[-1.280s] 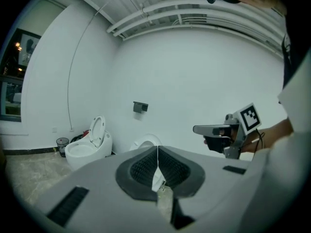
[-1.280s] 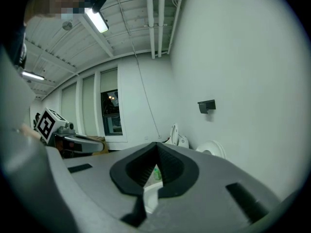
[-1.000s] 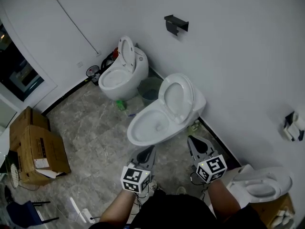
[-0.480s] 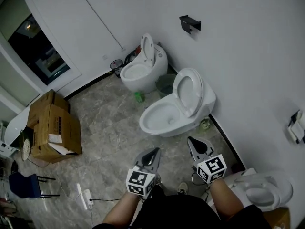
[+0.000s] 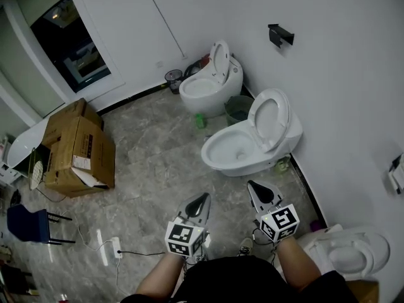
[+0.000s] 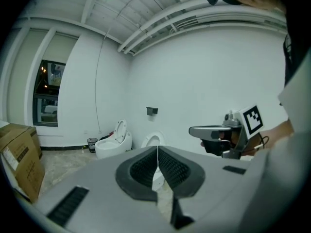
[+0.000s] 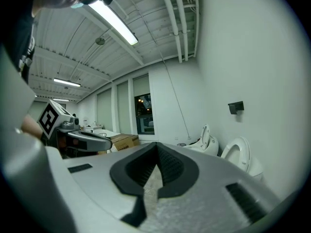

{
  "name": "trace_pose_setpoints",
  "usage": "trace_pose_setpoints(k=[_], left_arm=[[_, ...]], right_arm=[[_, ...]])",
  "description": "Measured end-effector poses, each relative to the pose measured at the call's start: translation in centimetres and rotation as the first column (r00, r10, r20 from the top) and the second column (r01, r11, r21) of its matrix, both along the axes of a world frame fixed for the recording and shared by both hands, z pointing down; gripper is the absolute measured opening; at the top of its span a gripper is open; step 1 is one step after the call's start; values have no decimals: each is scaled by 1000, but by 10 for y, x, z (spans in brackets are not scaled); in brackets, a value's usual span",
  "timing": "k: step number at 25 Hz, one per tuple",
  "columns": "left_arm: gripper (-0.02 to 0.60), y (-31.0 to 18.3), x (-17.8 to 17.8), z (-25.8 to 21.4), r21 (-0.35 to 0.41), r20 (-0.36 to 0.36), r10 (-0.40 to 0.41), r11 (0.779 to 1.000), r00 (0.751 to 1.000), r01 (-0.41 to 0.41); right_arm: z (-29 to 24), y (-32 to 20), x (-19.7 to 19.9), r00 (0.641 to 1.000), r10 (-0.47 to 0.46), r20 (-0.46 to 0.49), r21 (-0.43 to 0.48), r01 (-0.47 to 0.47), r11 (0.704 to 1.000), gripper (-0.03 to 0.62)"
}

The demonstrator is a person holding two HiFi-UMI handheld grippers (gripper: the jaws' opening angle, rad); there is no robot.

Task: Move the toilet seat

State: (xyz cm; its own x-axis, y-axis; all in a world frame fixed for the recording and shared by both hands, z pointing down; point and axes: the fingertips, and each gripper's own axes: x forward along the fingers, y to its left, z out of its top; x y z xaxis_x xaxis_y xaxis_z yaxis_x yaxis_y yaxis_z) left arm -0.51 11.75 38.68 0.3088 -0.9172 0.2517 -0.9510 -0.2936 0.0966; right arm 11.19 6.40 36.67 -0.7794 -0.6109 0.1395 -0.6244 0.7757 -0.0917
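The toilet seat [image 5: 270, 117] is a white oval ring. It stands raised against the white wall on the nearer toilet [image 5: 235, 151], right of centre in the head view, and the uncovered bowl points toward the lower left. Both hand-held grippers are well apart from it, near the bottom of the frame.

The left hand-held gripper [image 6: 157, 154] has its jaws pressed together with nothing between them. The right hand-held gripper [image 7: 156, 152] is likewise closed and empty.

Grey marble floor [image 5: 158, 169] lies between them and the bowl. Above the nearer toilet, a round bin [image 5: 238, 109] sits between it and a second toilet [image 5: 203, 88], whose lid is up. A third toilet [image 5: 347, 254] is at lower right, near the right arm. Cardboard boxes [image 5: 79, 147] stand at left and a blue chair [image 5: 28, 223] at lower left. A black holder [image 5: 281, 35] is fixed to the wall at upper right.
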Motion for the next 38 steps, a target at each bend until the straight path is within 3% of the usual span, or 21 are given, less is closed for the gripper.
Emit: trace_pose_setpoints(k=[5, 9, 14, 20, 38], left_arm=[[6, 20, -54, 0, 25, -18, 33, 999, 999, -32], [6, 24, -76, -5, 24, -57, 68, 997, 996, -67], [6, 28, -82, 1, 9, -90, 163, 987, 982, -163], [6, 32, -84, 8, -20, -94, 221, 974, 971, -224], [6, 28, -71, 8, -5, -90, 248, 968, 965, -250]], right_arm=[[-3, 31, -60, 1000, 23, -3, -3, -23, 1000, 5], [-4, 46, -81, 997, 76, -30, 9, -76, 997, 5], [-3, 54, -84, 983, 177, -43, 1, -177, 984, 5], [5, 65, -85, 970, 237, -50, -19, -238, 971, 5], [16, 65, -67, 959, 281, -47, -40, -283, 958, 5]])
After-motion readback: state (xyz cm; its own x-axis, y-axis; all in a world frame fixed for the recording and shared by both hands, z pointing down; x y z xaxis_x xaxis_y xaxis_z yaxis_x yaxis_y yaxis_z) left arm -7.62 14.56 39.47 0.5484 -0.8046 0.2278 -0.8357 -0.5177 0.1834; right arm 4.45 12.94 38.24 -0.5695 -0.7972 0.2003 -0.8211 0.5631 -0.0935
